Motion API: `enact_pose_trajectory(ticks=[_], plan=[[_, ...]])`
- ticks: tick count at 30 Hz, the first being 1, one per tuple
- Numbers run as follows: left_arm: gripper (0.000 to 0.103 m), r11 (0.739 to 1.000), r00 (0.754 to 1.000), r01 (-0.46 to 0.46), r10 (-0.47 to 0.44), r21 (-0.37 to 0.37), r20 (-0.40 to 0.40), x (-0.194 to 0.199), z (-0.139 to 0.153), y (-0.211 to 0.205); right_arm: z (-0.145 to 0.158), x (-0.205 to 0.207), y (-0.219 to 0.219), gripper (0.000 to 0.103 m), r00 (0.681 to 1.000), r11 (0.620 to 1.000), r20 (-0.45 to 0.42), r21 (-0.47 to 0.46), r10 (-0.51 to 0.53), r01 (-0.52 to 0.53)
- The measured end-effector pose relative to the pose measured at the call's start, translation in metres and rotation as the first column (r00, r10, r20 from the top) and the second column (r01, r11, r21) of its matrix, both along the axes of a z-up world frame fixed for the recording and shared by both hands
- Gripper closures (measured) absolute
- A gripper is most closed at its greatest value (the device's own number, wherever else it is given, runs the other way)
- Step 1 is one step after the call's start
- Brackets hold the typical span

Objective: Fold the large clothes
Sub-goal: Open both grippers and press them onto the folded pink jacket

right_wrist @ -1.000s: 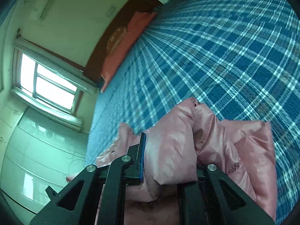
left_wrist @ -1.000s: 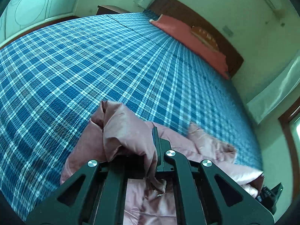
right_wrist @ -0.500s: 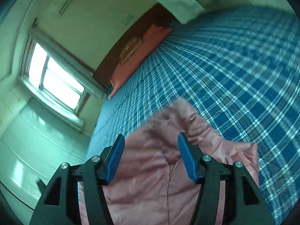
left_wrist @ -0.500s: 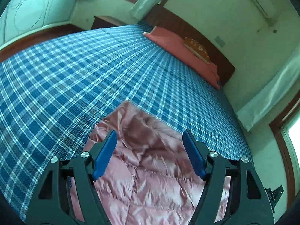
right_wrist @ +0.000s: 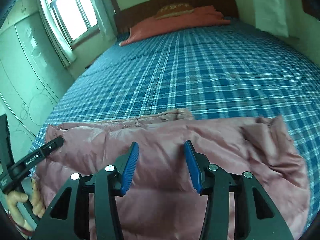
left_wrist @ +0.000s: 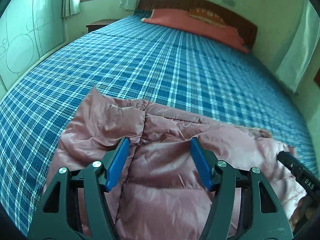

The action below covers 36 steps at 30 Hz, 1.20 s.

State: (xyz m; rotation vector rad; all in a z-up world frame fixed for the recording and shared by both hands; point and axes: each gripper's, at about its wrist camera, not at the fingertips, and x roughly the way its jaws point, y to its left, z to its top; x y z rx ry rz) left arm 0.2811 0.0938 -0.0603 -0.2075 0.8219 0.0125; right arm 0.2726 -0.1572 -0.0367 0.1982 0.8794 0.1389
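A pink puffy down jacket (left_wrist: 164,160) lies spread on the near end of the bed, folded over itself; it also shows in the right wrist view (right_wrist: 160,138). My left gripper (left_wrist: 159,161) is open and empty, held just above the jacket's left part. My right gripper (right_wrist: 161,165) is open and empty above the jacket's middle. The left gripper's body shows at the left edge of the right wrist view (right_wrist: 34,157), held by a hand. The right gripper's body shows at the right edge of the left wrist view (left_wrist: 298,172).
The bed has a blue plaid cover (left_wrist: 152,60). A red pillow (left_wrist: 192,24) lies against the dark wooden headboard (right_wrist: 176,0). A white wardrobe (right_wrist: 26,76) stands along the bed's left side. A window (right_wrist: 70,12) with curtains is at the far left.
Both grippers let go of the jacket folds they held a second ago and opened. The jacket now lies flat on the bed. Both grippers have pulled back and levelled.
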Motion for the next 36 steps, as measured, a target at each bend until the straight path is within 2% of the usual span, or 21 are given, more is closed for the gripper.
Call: enact_pose_trajectory(ticks=[4,7,11,14,17,21,24,27,30,36], plan=[[0.040,0.999,0.999,-0.008,0.010,0.046,-0.044,0.011,-0.022,-0.005,-0.022,0.011,0.004,0.055,0.999,1.000,-0.053,-0.031,-0.008,0.007],[0.040,0.997,0.999,-0.006,0.010,0.077,-0.047,0.011,-0.027,-0.010,-0.032,0.011,0.006,0.056,0.998,0.999,-0.066,-0.044,-0.009,0.006],[0.040,0.993,0.999,-0.003,0.009,0.116,-0.051,0.012,-0.031,-0.014,-0.034,0.010,0.009,0.056,0.998,0.997,-0.054,-0.078,-0.010,0.005],[0.040,0.991,0.998,0.004,0.003,0.136,-0.057,0.008,-0.025,-0.016,-0.026,0.007,0.007,0.057,0.999,0.998,-0.039,-0.063,-0.015,0.012],[0.040,0.991,0.999,0.014,-0.007,0.131,-0.051,0.005,-0.014,-0.011,-0.013,0.005,-0.003,0.057,0.999,0.998,-0.005,-0.037,-0.047,0.047],[0.040,0.993,0.999,-0.014,0.020,0.119,-0.044,0.004,-0.009,0.005,-0.007,0.008,-0.028,0.057,0.993,0.987,0.003,-0.114,-0.115,0.115],[0.040,0.993,0.997,-0.047,0.054,0.110,-0.062,0.008,-0.015,0.016,-0.015,0.011,-0.046,0.057,0.987,0.977,-0.025,-0.144,-0.161,0.156],[0.039,0.994,0.994,-0.057,0.065,0.092,-0.085,0.011,-0.024,0.022,-0.031,0.015,-0.058,0.056,0.980,0.977,-0.078,-0.128,-0.181,0.171],[0.038,0.994,0.994,-0.056,0.066,0.099,-0.093,0.013,-0.031,0.021,-0.039,0.015,-0.063,0.056,0.979,0.979,-0.082,-0.101,-0.187,0.178],[0.039,0.993,0.992,-0.066,0.075,0.097,-0.101,0.007,-0.024,0.024,-0.029,0.012,-0.076,0.056,0.976,0.976,-0.061,-0.070,-0.209,0.205]])
